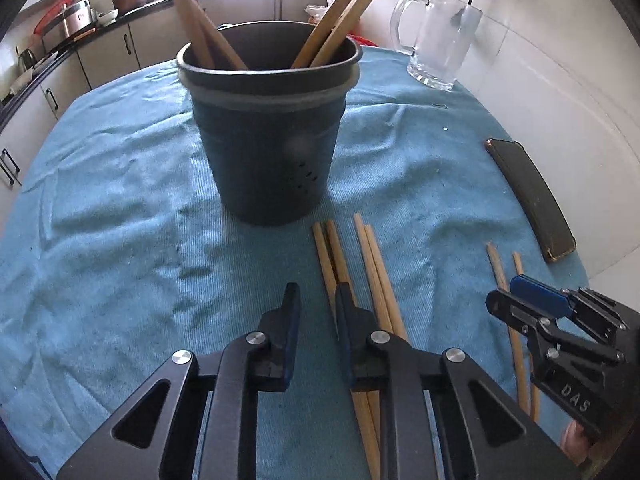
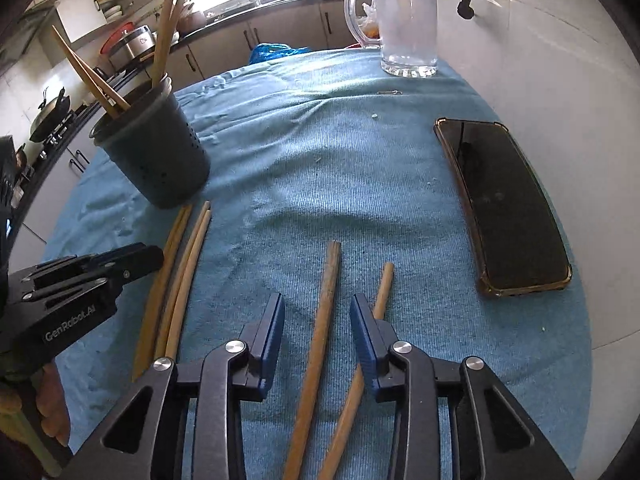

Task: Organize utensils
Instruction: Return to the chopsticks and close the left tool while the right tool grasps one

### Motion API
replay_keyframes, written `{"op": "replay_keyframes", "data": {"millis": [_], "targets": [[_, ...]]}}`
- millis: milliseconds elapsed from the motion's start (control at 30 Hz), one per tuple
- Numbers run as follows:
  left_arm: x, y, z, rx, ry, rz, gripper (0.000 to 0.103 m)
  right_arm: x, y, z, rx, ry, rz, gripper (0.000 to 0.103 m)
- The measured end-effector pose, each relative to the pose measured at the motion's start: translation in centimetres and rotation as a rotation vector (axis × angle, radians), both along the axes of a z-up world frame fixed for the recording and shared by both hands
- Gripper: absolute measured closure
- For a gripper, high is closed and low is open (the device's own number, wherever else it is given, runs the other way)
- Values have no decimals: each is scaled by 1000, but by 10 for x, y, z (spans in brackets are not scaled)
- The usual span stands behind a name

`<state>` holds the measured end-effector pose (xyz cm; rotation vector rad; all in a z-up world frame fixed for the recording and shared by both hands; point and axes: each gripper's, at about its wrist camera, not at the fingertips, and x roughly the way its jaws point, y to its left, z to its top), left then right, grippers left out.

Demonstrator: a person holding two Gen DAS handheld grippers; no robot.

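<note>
Worn tan wooden chopsticks (image 2: 320,328) lay flat, one between the right gripper's (image 2: 317,322) open jaws; left gripper (image 1: 318,304) hovered low, empty, jaws parted.

Right gripper (image 2: 317,330) jaws stood apart over blue cloth (image 2: 320,168), one chopstick (image 2: 316,344) lying between them, a second (image 2: 360,376) under the right finger. Four more chopsticks (image 2: 180,280) lay beside dark holder (image 2: 160,156). Phone (image 2: 504,204) at right; glass mug (image 2: 404,24) far.

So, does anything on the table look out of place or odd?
Yes: a phone lies flat on the blue cloth among the chopsticks, right of the holder. It is no utensil. Nothing looks spilled or broken.
</note>
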<state>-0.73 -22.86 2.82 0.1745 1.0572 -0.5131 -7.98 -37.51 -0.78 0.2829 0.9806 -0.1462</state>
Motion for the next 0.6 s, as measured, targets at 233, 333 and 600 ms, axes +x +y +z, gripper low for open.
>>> {"op": "replay_keyframes", "data": {"millis": [233,333,600], "targets": [[6,-9,-6,84,-36,0,97,1,-3,-2,-10,6,-27,90],[3,9,-7,72,-21,9,97,-2,-9,-3,49,13,-27,94],[0,59,-6,46,38,11,97,-8,-6,-2,110,35,8,93]]}}
